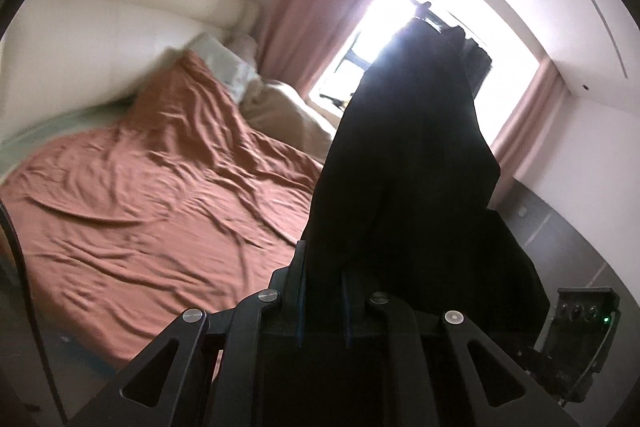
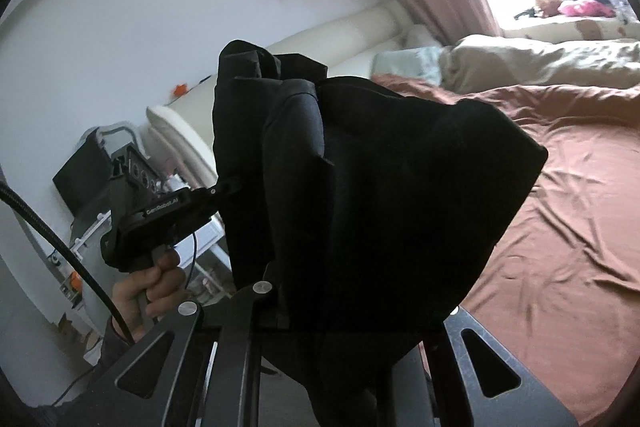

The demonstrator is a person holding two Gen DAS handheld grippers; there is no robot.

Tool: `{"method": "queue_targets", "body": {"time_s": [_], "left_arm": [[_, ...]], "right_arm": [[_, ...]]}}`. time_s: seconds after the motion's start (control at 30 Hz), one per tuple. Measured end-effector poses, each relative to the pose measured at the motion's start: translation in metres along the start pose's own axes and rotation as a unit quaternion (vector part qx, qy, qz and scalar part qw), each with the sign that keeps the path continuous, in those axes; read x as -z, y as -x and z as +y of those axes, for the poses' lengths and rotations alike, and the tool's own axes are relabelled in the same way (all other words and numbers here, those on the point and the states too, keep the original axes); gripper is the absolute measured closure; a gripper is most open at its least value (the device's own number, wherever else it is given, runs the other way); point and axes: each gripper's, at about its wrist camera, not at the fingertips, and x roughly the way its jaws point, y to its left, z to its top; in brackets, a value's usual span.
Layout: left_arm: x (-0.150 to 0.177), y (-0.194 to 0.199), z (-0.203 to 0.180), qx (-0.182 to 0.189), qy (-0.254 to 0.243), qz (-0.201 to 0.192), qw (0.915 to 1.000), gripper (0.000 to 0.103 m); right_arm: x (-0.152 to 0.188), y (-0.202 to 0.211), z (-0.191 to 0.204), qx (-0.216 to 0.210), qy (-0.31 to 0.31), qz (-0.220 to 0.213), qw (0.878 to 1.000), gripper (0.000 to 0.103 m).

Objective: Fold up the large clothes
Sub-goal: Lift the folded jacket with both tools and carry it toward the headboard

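**Two tongs hold a black garment up over the bed**

Both tongs grip one black garment (image 1: 404,163), lifted in the air above the bed (image 1: 132,187) with its rust-brown sheet (image 2: 560,195).

Seen from the left wrist, the left tongs (image 1: 322,267) are pressed together on a bunched edge of the cloth, which rises dark against the bright window (image 1: 400,27) and pink curtain (image 1: 304,7).

From the right wrist, the left hand (image 2: 148,287) clasps its tool's handle at the left side. The right tongs (image 2: 340,307) are buried under the draped cloth; they seem to pinch it, though the fingertips are hidden. A beige pillow (image 2: 532,63) lies near the headboard (image 2: 320,39).
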Motion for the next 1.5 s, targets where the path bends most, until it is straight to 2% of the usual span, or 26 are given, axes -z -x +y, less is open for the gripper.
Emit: {"method": "queue_targets", "body": {"time_s": [0.47,0.73,0.9,1.1,1.27,1.5], "left_arm": [[-0.067,0.052,0.137,-0.091,0.018,-0.035,0.9951,0.09],[-0.111,0.059,0.202,-0.146,0.012,-0.047,0.988,0.09],[-0.13,0.046,0.245,-0.184,0.021,-0.047,0.9817,0.09],[-0.138,0.016,0.301,-0.22,0.024,-0.044,0.9742,0.09],[-0.145,-0.02,0.354,-0.251,0.041,-0.02,0.967,0.09],[-0.156,-0.087,0.403,-0.27,0.034,0.021,0.9621,0.09]], "right_arm": [[-0.026,-0.164,0.032,-0.061,0.02,0.041,0.997,0.092],[-0.033,-0.258,0.036,-0.103,0.006,0.057,0.993,0.092],[-0.031,-0.322,0.036,-0.126,-0.014,0.074,0.989,0.092],[-0.03,-0.404,0.022,-0.143,-0.032,0.118,0.982,0.092],[-0.027,-0.47,0.004,-0.15,-0.059,0.144,0.976,0.092],[-0.039,-0.521,-0.025,-0.144,-0.07,0.155,0.975,0.092]]}}
